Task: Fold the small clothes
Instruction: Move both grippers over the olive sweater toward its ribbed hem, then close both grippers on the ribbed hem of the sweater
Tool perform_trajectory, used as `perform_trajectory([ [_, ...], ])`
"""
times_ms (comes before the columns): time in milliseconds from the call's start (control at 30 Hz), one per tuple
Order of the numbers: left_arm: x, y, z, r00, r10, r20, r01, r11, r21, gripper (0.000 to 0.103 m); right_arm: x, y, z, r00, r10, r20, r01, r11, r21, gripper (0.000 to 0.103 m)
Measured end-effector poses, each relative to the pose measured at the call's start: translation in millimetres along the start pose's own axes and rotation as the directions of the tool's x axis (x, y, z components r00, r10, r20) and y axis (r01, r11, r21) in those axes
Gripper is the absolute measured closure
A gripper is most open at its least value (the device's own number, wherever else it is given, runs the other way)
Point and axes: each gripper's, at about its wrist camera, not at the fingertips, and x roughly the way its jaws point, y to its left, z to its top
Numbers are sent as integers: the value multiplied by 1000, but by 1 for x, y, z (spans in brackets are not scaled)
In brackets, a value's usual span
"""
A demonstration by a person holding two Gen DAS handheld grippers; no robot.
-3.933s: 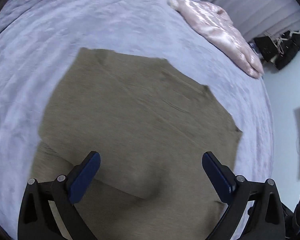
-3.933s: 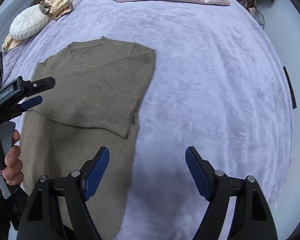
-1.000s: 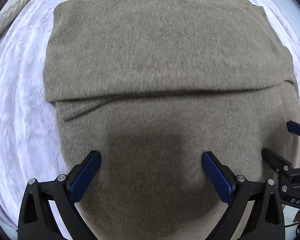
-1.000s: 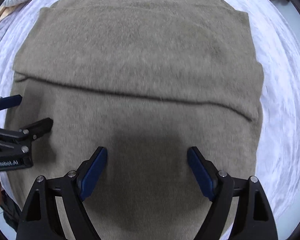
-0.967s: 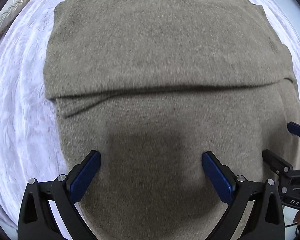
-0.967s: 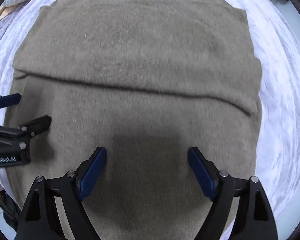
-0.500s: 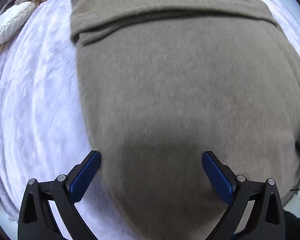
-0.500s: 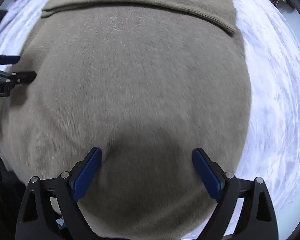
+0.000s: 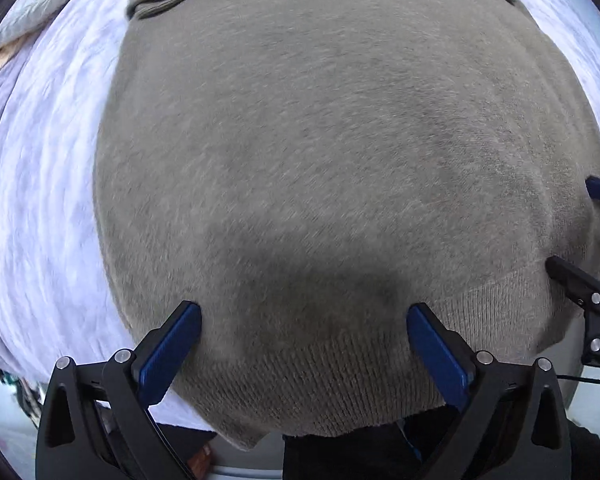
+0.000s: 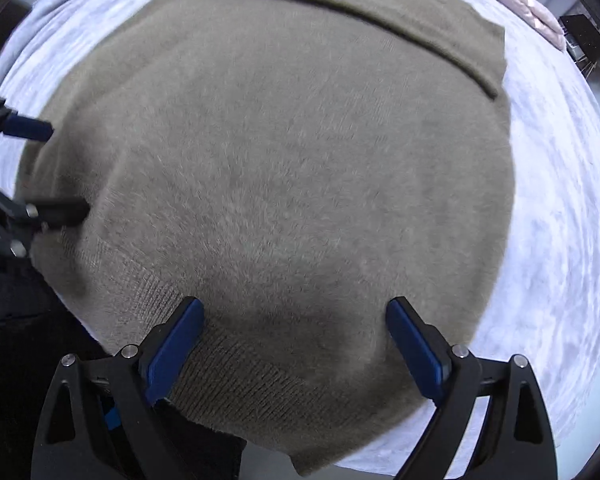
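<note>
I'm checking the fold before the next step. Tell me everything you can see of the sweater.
The sweater is olive-brown fuzzy knit with a ribbed hem at the near edge. It lies flat on the lavender bedspread, a folded-over layer crossing its far end. Both tools, left and right, sit open over the hem; whether they touch it is unclear.

olive-brown sweater [image 9: 320,152] with ribbed hem; pale lilac bedspread [image 9: 40,200]; black tongs [image 9: 304,340], blue pads [image 9: 170,350]

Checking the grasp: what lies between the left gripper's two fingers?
In the left wrist view, only the sweater's ribbed hem lies between the open left gripper fingers.
</note>
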Motion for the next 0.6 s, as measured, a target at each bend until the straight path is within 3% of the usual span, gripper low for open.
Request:
perform_trajectory([
  [233,-12,34,-89,999,40,-19,-41,999,-15,0,-8,-36,-73,999,21,44,-20,999,-28,8],
  [333,-29,71,-108,999,34,6,-33,989,-142,0,-15,-55,-103,1000,1,6,-1,1000,-11,8],
  [433,-34,117,-127,998,-53,26,58,948,-314,0,-23,-94,-138,998,62,-12,-59,984,168,8],
  [533,-29,145,-142,980,-190,54,194,876,-442,0,-29,-140,-164,981,185,52,-192,913,359,8],
  [600,-23,161,-143,969,-239,68,243,854,-459,0,-22,-160,-163,966,244,86,-257,874,412,8],
])
